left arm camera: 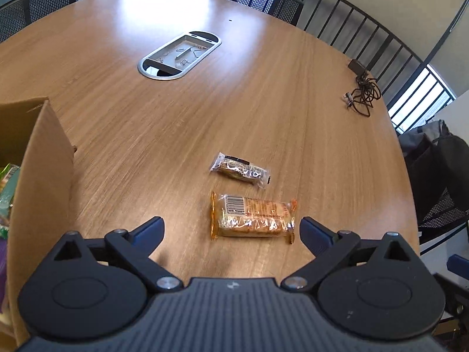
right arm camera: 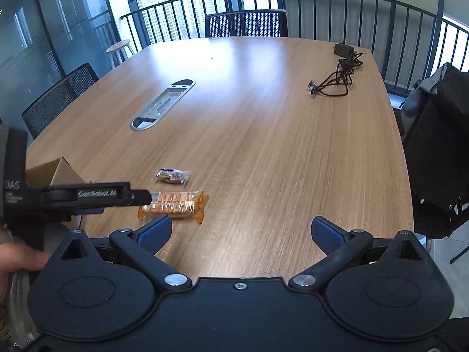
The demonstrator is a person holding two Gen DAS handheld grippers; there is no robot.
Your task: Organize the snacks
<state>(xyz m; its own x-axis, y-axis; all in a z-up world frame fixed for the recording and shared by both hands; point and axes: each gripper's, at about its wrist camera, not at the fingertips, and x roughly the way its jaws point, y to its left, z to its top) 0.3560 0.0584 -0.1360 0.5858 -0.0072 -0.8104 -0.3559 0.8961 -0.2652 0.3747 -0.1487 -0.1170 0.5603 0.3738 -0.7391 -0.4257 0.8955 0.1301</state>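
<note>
Now both tools agape; orange pack [left arm camera: 252,220] flat, long axis crosswise betw left tool [left arm camera: 231,231] tips.

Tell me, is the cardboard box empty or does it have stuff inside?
Not empty. The cardboard box is open, and colourful green and purple packets show inside at the left wrist view's edge. How full cannot be told.

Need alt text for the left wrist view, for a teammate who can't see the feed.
The open left gripper hovers over a wooden table, its fingers spread either side of an orange-wrapped cracker pack lying flat. A smaller clear-wrapped snack lies just beyond it, apart. A cardboard box stands at left.
</note>
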